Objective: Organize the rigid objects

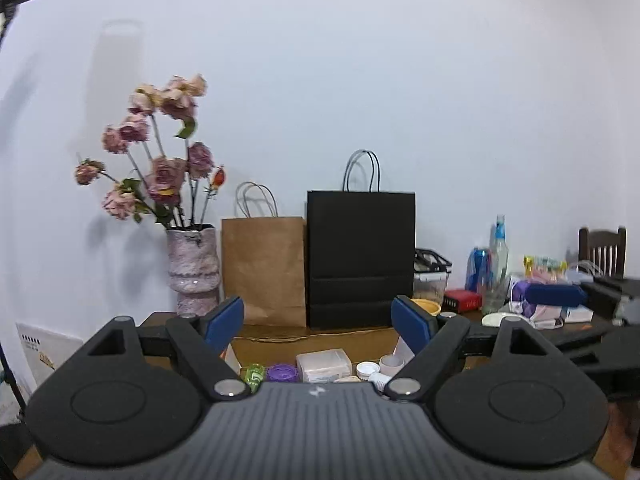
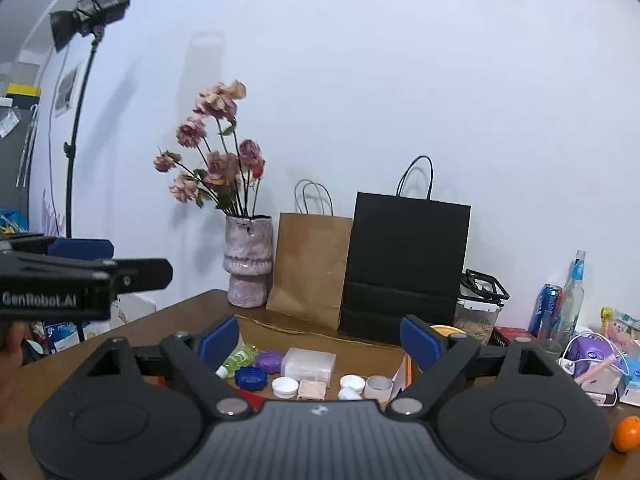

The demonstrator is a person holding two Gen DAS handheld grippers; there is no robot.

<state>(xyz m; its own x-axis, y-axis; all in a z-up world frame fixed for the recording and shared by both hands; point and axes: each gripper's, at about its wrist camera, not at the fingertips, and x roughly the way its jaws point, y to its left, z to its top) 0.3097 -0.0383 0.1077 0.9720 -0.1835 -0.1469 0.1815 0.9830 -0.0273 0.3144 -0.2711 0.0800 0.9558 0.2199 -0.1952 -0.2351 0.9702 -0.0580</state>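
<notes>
A cluster of small rigid items lies on the wooden table: a clear plastic box, a purple lid, a blue lid, a green bottle, white caps, a beige compact and a white tape roll. My right gripper hovers open above and short of them, holding nothing. My left gripper is open too, empty, over the same clear box and purple lid. The two grippers sit side by side, the left one's fingers showing at the right wrist view's left edge.
Against the wall stand a pink vase of dried roses, a brown paper bag and a black paper bag. To the right are a lidded container, a can and bottle, cables and an orange. A light stand rises at left.
</notes>
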